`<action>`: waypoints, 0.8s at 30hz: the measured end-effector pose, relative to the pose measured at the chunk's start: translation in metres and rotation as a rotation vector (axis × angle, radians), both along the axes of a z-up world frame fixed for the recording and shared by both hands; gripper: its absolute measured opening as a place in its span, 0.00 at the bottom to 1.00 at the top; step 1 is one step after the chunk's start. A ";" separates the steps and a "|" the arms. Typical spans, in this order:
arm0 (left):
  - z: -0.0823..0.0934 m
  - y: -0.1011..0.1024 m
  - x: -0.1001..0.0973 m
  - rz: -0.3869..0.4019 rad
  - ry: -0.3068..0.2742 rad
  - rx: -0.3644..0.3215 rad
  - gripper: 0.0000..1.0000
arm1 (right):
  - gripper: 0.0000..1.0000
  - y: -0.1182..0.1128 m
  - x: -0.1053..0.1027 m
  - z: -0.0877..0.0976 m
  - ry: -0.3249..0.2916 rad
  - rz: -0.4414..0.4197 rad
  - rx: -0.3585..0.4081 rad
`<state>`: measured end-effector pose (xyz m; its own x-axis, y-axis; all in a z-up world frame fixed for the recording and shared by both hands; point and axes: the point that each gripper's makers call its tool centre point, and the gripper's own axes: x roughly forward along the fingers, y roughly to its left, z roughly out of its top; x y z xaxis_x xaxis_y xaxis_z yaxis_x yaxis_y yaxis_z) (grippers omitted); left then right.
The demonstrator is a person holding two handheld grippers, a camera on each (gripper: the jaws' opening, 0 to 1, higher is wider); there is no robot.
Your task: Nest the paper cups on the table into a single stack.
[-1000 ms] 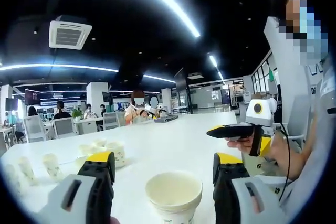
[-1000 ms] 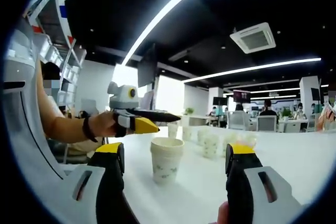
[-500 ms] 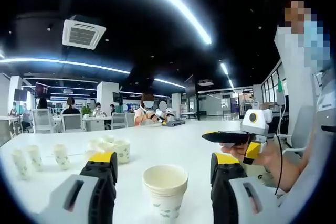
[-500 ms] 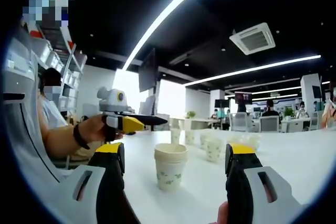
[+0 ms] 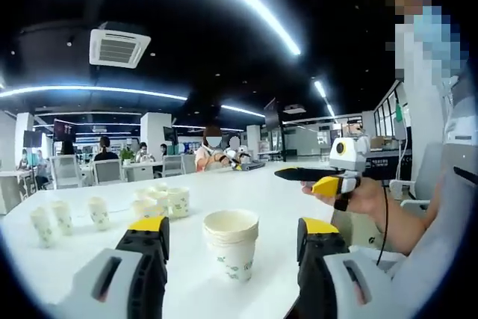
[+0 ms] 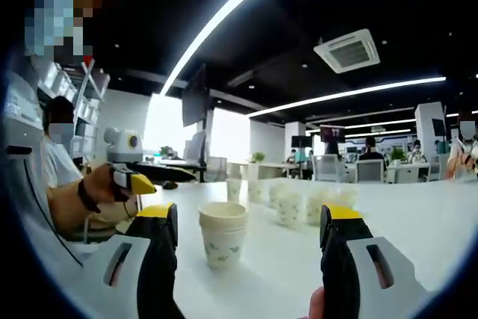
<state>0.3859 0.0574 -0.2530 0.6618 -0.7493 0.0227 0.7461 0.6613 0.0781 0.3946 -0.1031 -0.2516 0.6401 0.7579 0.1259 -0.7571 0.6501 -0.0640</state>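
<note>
White table (image 5: 246, 192) | one cup stack (image 5: 231, 243) between parted left gripper (image 5: 231, 240) jaws | loose cups uncountable | right gripper (image 6: 246, 233) parted, level

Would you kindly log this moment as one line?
left gripper: open, empty | right gripper: open, empty | cup stack: upright on table, between jaws, ungripped | loose cups: beyond, unstacked
</note>
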 end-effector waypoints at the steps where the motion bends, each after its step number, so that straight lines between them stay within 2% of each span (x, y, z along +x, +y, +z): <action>1: 0.001 0.003 0.000 0.003 0.003 -0.019 0.74 | 0.82 -0.001 0.002 -0.002 0.004 -0.011 -0.003; 4: 0.006 0.007 0.001 -0.021 0.002 -0.052 0.74 | 0.82 -0.005 0.008 -0.005 0.016 -0.039 -0.008; 8: 0.020 0.012 0.002 -0.020 -0.043 -0.034 0.74 | 0.83 -0.009 0.016 -0.003 0.029 -0.066 0.012; 10: 0.025 0.015 -0.003 -0.025 -0.055 -0.056 0.75 | 0.86 -0.009 0.016 0.002 0.022 -0.065 0.016; 15: 0.011 0.023 -0.012 -0.018 -0.040 -0.093 0.75 | 0.86 -0.020 0.022 0.005 0.020 -0.111 0.005; 17: 0.011 0.024 -0.012 -0.019 -0.046 -0.074 0.76 | 0.86 -0.024 0.023 0.003 0.022 -0.126 -0.009; 24: 0.014 0.026 -0.014 -0.017 -0.062 -0.085 0.74 | 0.86 -0.047 0.027 0.000 0.009 -0.199 -0.009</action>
